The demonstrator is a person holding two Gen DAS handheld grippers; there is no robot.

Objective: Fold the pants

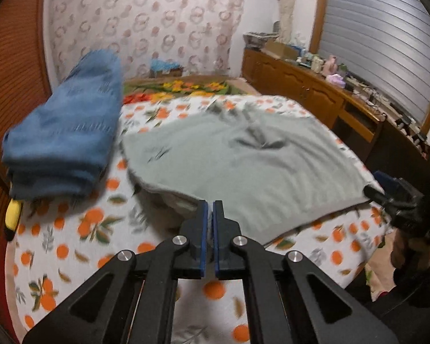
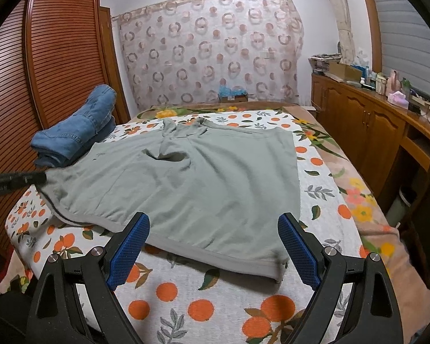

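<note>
Left wrist view gives us the left gripper with its two blue pads brought together. The near hem of the grey-green pants runs up into their tips. From the right wrist view, that corner looks pulled up a little off the blanket, so we judge that the left fingers grip the hem (the left view is blurred, so the pinch itself is not sharp).

The right gripper has its fingers wide apart, and the other end of the same hem lies between them. The pads do not press the cloth.

The pants lie spread across the middle of the bed. The waist or far edge is toward the curtain, and there are some wrinkles near the centre. A folded pair of blue jeans sits just beside them on the left.

We think the step in hand is taking hold of the near edge at both corners, before the first fold. One corner is taken and the other is not yet.

The next move calls for the right fingers to close on the hem near its corner, low enough to catch both layers. Then both corners should rise together and evenly, so the cloth does not twist or drag the blanket.
</note>
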